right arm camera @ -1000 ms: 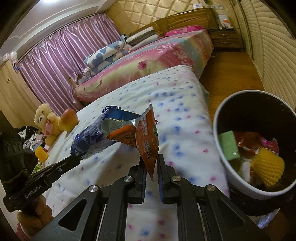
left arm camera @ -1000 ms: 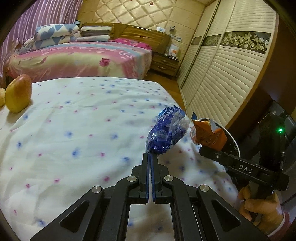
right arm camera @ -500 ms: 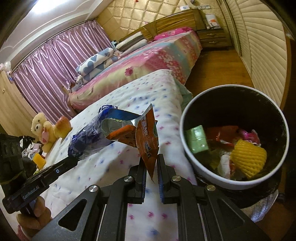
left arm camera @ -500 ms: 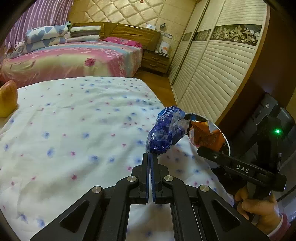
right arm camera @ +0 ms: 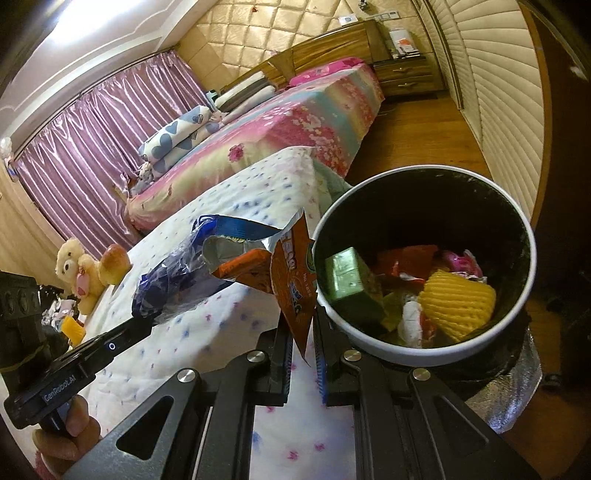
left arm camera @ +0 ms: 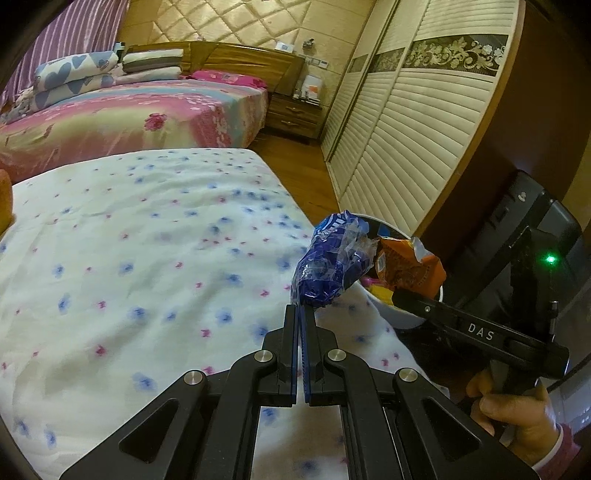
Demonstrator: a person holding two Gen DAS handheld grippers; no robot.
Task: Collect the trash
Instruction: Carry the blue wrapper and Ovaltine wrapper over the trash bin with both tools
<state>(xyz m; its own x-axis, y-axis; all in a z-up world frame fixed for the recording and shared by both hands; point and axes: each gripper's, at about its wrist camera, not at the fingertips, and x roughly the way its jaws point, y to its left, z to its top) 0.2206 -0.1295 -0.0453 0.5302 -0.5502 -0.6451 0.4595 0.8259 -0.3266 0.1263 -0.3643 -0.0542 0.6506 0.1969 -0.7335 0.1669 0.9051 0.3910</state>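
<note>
Blue wrapper [left arm camera: 334, 266], orange packet [right arm camera: 291, 284], white-rimmed bin [right arm camera: 424, 354], floral-dotted sheet [left arm camera: 147, 258].

- Warm, dim indoor light tints both views yellow.
- A bright ceiling glow [right arm camera: 85, 14] blows out the right wrist view's top left.
- Fisheye bending curves the wardrobe slats [left arm camera: 406, 147]; corners fall black.
- The bedspread's print [left arm camera: 147, 277] looks soft.

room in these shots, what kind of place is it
A home bedroom, most likely: a made bed with stacked pillows against a padded headboard wall, a wooden nightstand beside it, and a louvred wardrobe along the side.
</note>
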